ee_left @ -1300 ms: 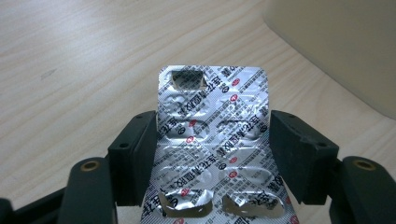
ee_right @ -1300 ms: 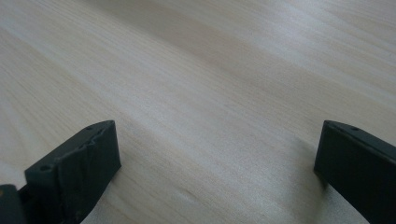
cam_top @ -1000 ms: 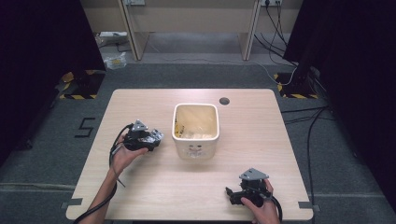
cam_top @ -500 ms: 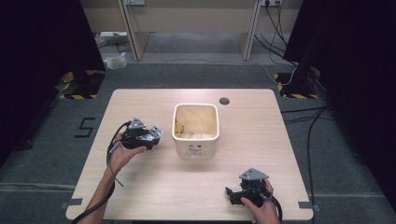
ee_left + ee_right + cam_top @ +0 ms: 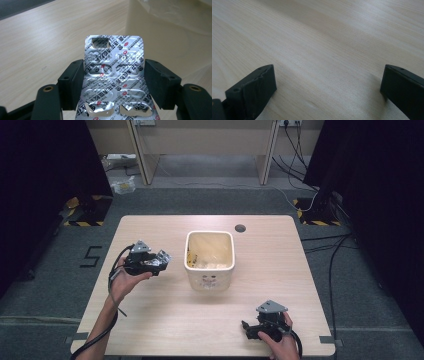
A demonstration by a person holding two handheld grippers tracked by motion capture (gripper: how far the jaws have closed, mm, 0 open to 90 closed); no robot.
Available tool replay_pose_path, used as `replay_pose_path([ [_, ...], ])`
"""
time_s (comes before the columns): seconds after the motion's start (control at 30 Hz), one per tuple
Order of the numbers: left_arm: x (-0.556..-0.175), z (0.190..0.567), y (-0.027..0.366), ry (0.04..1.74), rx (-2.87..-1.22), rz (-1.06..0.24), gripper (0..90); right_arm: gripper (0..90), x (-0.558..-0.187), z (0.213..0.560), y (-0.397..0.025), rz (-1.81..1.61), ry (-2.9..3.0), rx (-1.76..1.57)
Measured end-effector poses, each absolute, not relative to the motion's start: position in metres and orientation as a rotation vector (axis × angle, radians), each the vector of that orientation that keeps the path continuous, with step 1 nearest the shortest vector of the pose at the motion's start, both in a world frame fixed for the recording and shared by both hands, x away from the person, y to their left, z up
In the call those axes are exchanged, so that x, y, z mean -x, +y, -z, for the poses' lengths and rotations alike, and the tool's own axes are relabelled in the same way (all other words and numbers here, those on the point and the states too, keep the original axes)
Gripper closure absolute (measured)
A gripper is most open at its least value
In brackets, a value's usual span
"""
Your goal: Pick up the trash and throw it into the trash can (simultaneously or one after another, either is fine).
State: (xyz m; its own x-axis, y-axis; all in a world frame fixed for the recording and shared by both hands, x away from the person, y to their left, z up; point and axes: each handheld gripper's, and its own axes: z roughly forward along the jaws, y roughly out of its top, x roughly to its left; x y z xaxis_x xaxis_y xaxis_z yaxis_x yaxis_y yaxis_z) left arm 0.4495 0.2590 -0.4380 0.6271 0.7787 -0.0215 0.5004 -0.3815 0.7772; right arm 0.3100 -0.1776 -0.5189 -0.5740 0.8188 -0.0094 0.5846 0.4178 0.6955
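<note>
Left gripper [image 5: 113, 82] clamps blister pack [image 5: 113, 75] by long edges, long axis toward 12, bin [image 5: 210, 257] just beside; right gripper [image 5: 328, 92] wide, bare table [image 5: 165, 320] around.

Both your hands up on the table, one gripper each.

Your left gripper [image 5: 161, 259] is lifted off the table near its left edge, forearm coming in from the near-left corner, jaws clamped on something between them. Your right gripper [image 5: 246, 326] sits low by the near edge, toward the near-right corner, jaws spread wide apart with nothing in them.
</note>
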Motion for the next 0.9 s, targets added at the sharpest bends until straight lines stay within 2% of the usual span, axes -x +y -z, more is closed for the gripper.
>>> replay_pose_path([
  [0.9,-0.441,0.385,0.26,0.92,-2.039,-0.455,33.7,0.3,-0.31,0.519,-0.178,-0.936,2.33,-1.206],
])
